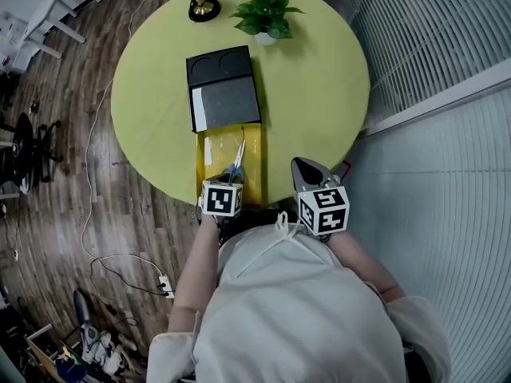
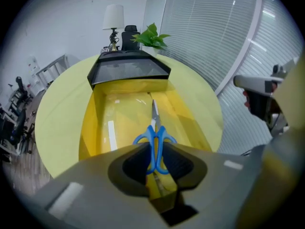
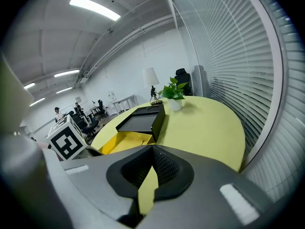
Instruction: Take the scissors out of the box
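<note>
A yellow drawer tray [image 1: 209, 152] [image 2: 102, 123] is slid out of a black box sleeve [image 1: 223, 86] [image 2: 128, 68] toward the near edge of the round yellow-green table [image 1: 319, 94]. Blue-handled scissors [image 1: 238, 158] [image 2: 155, 136] lie in the tray with the blades pointing toward the sleeve. My left gripper [image 1: 231, 179] [image 2: 153, 152] points steeply down into the tray, and its jaws are closed on the scissors' blue handles. My right gripper [image 1: 304, 167] [image 3: 152, 152] hovers over the table edge to the right of the tray, shut with nothing in it.
A potted plant [image 1: 267, 14] and a table lamp [image 1: 200, 2] stand at the table's far side. A glass wall with blinds [image 1: 431, 46] runs along the right. Cables and a power strip [image 1: 165, 284] lie on the wooden floor at the left.
</note>
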The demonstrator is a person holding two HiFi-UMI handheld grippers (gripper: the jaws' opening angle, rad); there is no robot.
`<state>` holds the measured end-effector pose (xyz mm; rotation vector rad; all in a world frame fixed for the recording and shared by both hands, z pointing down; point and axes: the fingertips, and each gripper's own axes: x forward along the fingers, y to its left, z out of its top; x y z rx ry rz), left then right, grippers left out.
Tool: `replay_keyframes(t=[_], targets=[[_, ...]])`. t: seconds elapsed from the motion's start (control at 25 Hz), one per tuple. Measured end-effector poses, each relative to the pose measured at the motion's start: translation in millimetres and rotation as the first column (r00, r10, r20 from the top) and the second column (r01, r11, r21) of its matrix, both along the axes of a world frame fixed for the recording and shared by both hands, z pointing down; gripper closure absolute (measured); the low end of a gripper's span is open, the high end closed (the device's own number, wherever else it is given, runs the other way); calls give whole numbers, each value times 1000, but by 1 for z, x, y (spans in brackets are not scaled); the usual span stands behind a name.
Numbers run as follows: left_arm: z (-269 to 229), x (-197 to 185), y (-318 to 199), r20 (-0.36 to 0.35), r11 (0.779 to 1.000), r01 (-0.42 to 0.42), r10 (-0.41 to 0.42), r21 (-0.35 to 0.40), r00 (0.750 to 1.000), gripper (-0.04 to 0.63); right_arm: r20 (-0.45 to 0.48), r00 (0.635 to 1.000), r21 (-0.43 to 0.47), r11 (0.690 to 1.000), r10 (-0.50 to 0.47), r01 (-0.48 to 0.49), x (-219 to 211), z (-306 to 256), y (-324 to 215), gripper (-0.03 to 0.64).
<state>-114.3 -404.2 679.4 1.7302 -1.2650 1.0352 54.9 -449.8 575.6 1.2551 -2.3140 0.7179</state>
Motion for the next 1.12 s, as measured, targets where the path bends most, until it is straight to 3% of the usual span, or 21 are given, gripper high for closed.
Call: replay_keyframes(t=[0.28, 0.48, 0.68, 0.88, 1.12], targets=[[-47, 1, 3, -51, 988, 37, -30, 148, 998, 506, 22, 1000, -16, 1000, 21, -20, 3, -5, 24, 618], [-94, -2, 0, -92, 955, 72, -47, 288, 995, 506, 25, 1000, 26, 999, 17, -18, -3, -19, 26, 618], [-158, -5, -1, -139, 882, 112, -54, 457, 989, 506, 42, 999, 102, 995, 17, -21, -11, -47, 21, 618], [-208, 0, -5, -176, 811, 117, -17, 574, 984, 506, 60, 998, 170, 985, -13, 3, -21, -73, 12, 618], [-270, 8, -8, -199, 692, 122, 33, 712, 979, 506, 47, 996, 271, 961, -79, 64, -36, -107, 12, 618]])
